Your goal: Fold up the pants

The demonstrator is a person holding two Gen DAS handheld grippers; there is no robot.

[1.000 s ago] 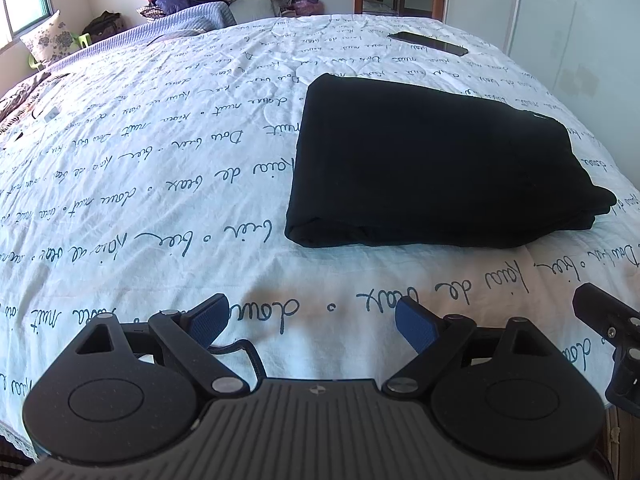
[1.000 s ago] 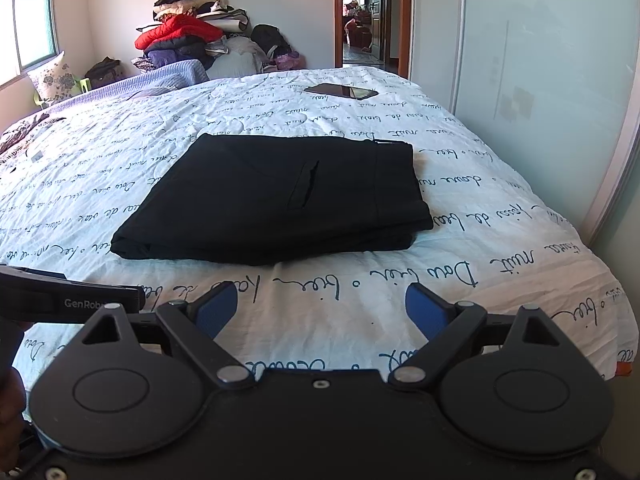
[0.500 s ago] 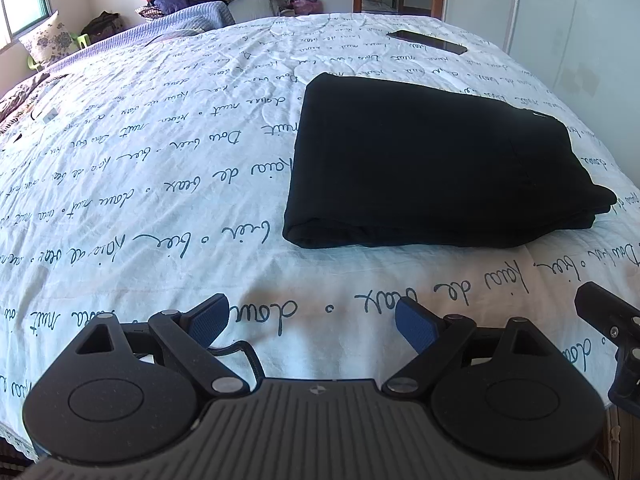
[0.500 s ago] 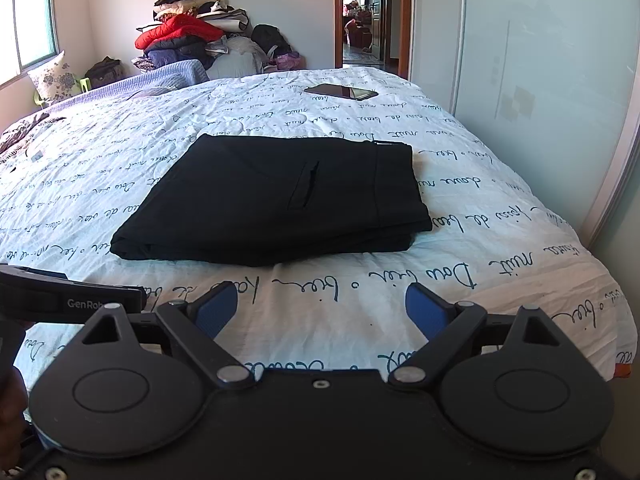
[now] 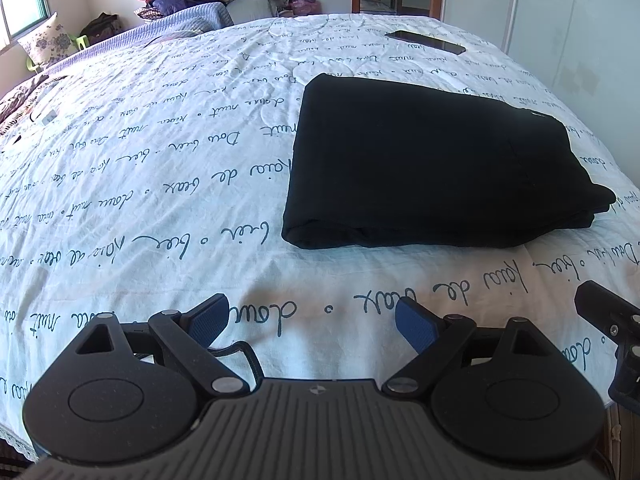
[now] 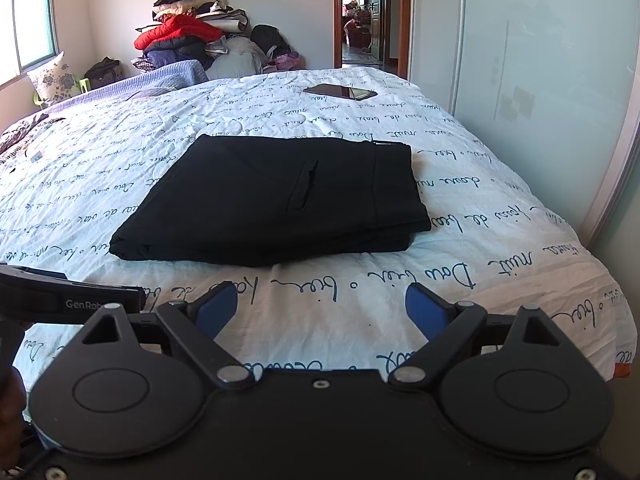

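- Blue rubber pads on black linkages, nearest of all: left gripper [image 5: 312, 320] spread wide with nothing between the pads, hovering short of the black folded pants [image 5: 432, 168], over the near strip of the printed bedsheet [image 5: 160, 184].
- Same for the right gripper [image 6: 322, 308]: spread wide, empty, held on the near side of the pants and clear of the cloth, likely because no further fold is needed.
- Just beyond both grippers, the pants: a flat, squared stack, layered edges facing the near side, a slit pocket [image 6: 302, 190] on top; judged folded, or very nearly.
- Resting flat near the sheet's right side, probably for a firm, even surface under the folds.
- Beyond the pants, a dark phone [image 6: 340, 91], well apart from them and out of the working area.
- Farthest past the pants, a clothes pile [image 6: 192, 36] topped with red against the wall, plus a floral pillow [image 6: 50, 78] off to the left.
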